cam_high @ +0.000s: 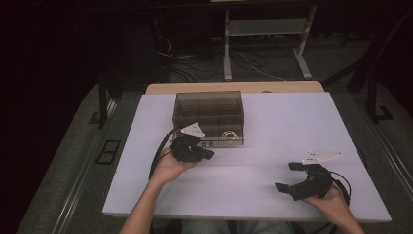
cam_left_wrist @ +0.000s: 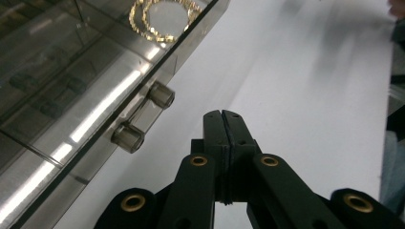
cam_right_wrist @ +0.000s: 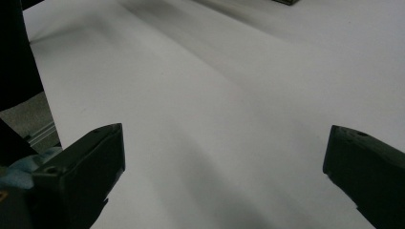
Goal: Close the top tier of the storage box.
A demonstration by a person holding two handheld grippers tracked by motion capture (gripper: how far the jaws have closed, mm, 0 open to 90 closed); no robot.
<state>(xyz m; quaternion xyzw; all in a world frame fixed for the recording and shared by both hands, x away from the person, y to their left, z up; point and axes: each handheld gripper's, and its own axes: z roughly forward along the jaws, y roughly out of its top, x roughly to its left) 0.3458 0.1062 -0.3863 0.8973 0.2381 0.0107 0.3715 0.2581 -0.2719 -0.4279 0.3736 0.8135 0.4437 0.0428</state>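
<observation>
Jaws of the left gripper are pressed flat together with nothing caught between, parked just beside the drawer knobs on the smoky clear box. Looks like the drawer pull is being lined up; a reopen around one knob is probably needed next. Right gripper is held wide, well apart, over the table.

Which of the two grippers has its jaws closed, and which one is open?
The left gripper, beside the clear drawer box, has its jaws shut together with nothing between them. The right gripper stands wide open.
</observation>
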